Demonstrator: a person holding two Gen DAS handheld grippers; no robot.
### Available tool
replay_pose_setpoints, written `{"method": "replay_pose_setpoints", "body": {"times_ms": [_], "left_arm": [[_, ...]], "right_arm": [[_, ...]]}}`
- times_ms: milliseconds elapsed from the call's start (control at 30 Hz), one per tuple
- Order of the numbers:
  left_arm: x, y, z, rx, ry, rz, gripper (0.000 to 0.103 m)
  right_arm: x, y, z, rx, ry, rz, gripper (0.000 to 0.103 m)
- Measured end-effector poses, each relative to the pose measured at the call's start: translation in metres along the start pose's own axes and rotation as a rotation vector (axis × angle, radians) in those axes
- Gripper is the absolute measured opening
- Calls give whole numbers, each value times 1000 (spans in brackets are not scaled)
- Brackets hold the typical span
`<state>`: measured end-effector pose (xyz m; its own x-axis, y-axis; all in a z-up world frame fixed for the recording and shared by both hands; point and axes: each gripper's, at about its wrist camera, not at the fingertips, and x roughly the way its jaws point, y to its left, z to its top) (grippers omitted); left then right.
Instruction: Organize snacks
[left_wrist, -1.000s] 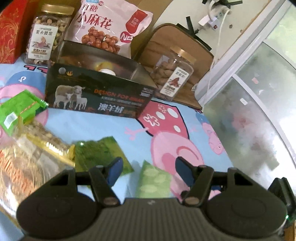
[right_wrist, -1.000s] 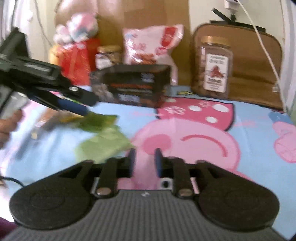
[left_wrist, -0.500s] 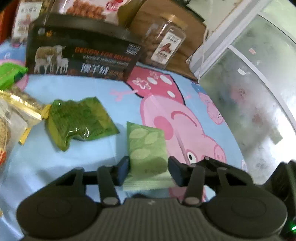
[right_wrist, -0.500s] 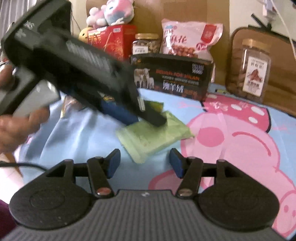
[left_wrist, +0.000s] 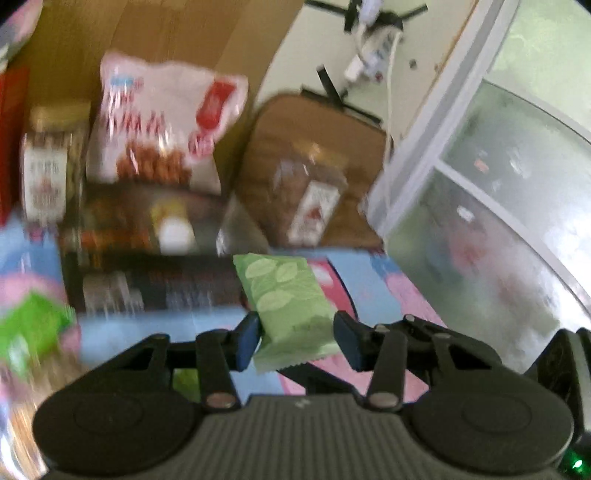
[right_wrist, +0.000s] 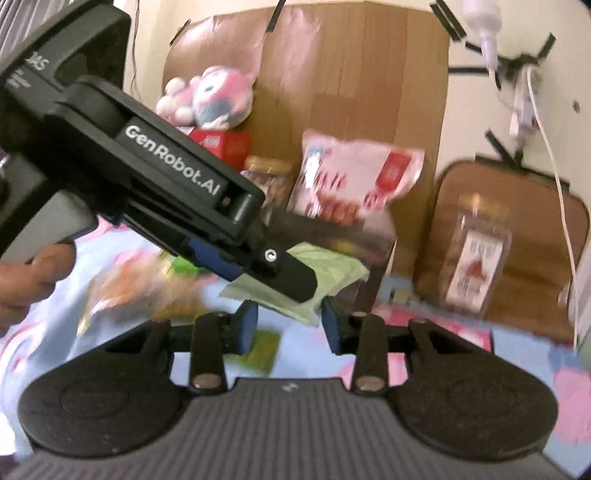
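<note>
Left gripper (left_wrist: 297, 341): jaws nearly at their narrowest, clamped on a pale green leaf-print snack packet (left_wrist: 286, 302). The packet sits between the blue pads, its crimped lower edge hanging just below them, its upper end sticking up and forward, clear of the sheet below. In the right wrist view the same gripper (right_wrist: 291, 275) enters from the upper left, held by a hand (right_wrist: 33, 275), with the green packet (right_wrist: 332, 273) pinched at its tip.

Right gripper (right_wrist: 288, 325): jaws partly open and closing. The packet's lower corner hangs just above and between its blue pads; whether either pad touches it cannot be told. It has hold of nothing that can be seen.

Surface: cartoon pig bedsheet (left_wrist: 388, 291), blue and pink. On it, below the right gripper, a darker green packet (right_wrist: 264, 349), blurred. At left, a bright green packet (left_wrist: 33, 328).

Behind the held packet: dark open box (left_wrist: 147, 284) with printed front, contents blurred.

Further back: pink-and-white snack bag (left_wrist: 162, 125) leaning upright; clear jar (left_wrist: 46, 170) to its left; second clear jar (left_wrist: 314, 195) to its right, standing before a brown cushion (left_wrist: 295, 122). Plush toy (right_wrist: 210, 96) on a red box (right_wrist: 225, 144), against cardboard.
</note>
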<state>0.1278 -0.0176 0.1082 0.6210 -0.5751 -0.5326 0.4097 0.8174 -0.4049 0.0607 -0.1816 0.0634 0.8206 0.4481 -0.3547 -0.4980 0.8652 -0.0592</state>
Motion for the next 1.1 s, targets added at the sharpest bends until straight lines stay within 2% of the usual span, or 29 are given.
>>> {"method": "replay_pose_setpoints", "body": {"times_ms": [133, 233, 333, 367, 433, 600, 667, 800, 867, 967, 1100], "left_arm": [[30, 16, 37, -1, -31, 52, 44], [55, 33, 54, -29, -32, 76, 44], [81, 51, 57, -84, 9, 100, 47], [85, 56, 55, -103, 23, 106, 50], [81, 63, 51, -139, 16, 63, 51], [24, 67, 30, -164, -51, -23, 50], [2, 69, 15, -180, -43, -52, 50], [-28, 69, -27, -188, -3, -65, 51], [-42, 70, -50, -198, 5, -64, 51], [-60, 78, -77, -217, 7, -44, 51], [-73, 91, -100, -273, 32, -43, 51]], "right_arm": [[46, -22, 23, 41, -3, -7, 40], [81, -34, 30, 44, 21, -31, 40], [106, -37, 26, 23, 56, -93, 42], [109, -37, 24, 9, 53, -143, 47], [102, -40, 22, 20, 48, -166, 49], [51, -44, 5, 144, 0, -82, 49], [33, -42, -8, 202, 22, 4, 49], [29, -32, -28, 246, 104, 136, 50], [35, -20, -32, 207, 145, 186, 55], [41, 8, -31, 67, 200, 242, 67], [61, 38, -31, -43, 251, 256, 72]]}}
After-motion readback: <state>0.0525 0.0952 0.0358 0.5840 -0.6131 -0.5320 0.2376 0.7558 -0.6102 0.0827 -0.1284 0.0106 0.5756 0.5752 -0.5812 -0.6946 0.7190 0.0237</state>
